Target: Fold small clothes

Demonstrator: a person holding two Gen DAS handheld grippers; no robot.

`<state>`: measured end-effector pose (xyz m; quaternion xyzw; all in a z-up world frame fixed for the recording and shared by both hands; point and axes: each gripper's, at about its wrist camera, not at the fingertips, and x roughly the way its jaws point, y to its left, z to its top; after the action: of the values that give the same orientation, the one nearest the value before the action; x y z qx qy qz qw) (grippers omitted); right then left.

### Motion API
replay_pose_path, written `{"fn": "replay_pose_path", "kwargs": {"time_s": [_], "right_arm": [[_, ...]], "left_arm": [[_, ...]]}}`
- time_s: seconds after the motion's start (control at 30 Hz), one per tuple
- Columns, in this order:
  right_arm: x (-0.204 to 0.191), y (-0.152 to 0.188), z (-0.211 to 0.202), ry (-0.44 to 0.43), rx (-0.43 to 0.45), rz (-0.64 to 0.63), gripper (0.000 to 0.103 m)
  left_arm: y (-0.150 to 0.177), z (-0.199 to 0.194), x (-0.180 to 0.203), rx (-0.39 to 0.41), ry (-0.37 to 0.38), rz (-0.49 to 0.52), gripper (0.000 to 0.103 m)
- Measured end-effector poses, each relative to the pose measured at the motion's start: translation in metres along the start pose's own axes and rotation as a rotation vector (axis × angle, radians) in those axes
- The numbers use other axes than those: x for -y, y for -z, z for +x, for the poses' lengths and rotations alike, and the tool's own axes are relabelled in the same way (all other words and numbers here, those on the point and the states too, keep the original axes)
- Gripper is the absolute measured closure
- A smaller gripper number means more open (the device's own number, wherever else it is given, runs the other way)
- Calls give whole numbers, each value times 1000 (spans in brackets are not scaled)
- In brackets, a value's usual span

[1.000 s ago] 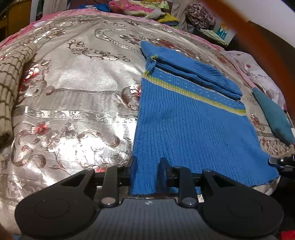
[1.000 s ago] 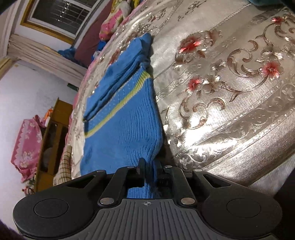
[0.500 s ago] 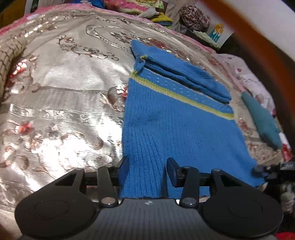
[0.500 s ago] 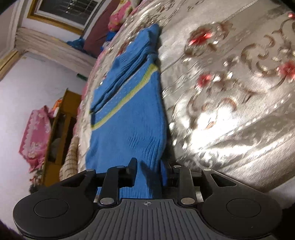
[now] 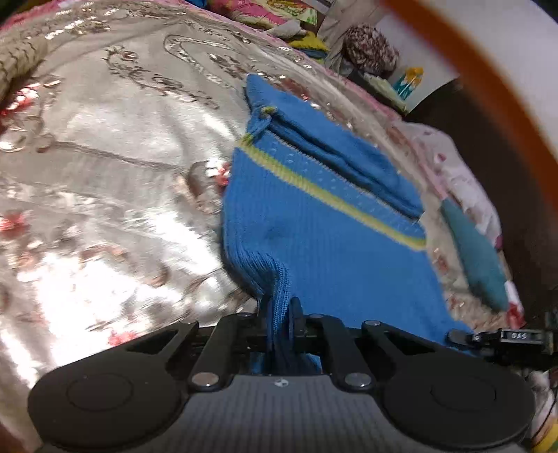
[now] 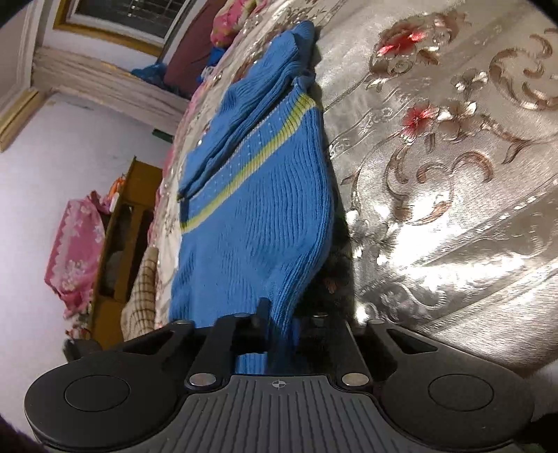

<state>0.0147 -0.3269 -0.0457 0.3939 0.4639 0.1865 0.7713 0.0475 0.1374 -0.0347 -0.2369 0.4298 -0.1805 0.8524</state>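
A blue knit sweater (image 5: pixel 324 223) with a yellow-green stripe lies flat on the silver floral bedspread (image 5: pixel 104 174), sleeves folded across its far end. My left gripper (image 5: pixel 280 313) is shut on the sweater's near left hem corner, and the knit bunches up between the jaws. My right gripper (image 6: pixel 279 320) is shut on the near right hem corner of the sweater (image 6: pixel 251 209), lifted slightly off the bedspread (image 6: pixel 453 156). The right gripper's tip also shows at the right edge of the left wrist view.
A teal cloth (image 5: pixel 477 254) lies right of the sweater. A brown checked garment (image 6: pixel 139 296) lies at the bed's left side. Pillows and piled clothes (image 5: pixel 279 17) sit at the far end. A wooden cabinet (image 6: pixel 118 244) stands beside the bed.
Both grippers went from open around the hem half a second ago to shut on it. The hem corners are now pinched and raised a little.
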Motion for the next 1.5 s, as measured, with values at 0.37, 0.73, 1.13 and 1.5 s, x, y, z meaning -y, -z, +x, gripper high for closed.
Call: {"fn": "replay_pose_path", "kwargs": {"time_s": [0.37,0.73,1.13,1.5], "right_arm": [[-23,-56,-2,-198,181,58,95],[-40,-163,35,-250,318,41,95],[-32,-228,82,-219,351,106,95],[-30,-251,108,-158,348,125,95]], "left_arm": [[-82,32,19,159,255,-72,90],[-165,85,14,262,263,-65,90],[-195,115,-12,292,226,-128,90],[-214,126,-21,312,187,-140,90]]}}
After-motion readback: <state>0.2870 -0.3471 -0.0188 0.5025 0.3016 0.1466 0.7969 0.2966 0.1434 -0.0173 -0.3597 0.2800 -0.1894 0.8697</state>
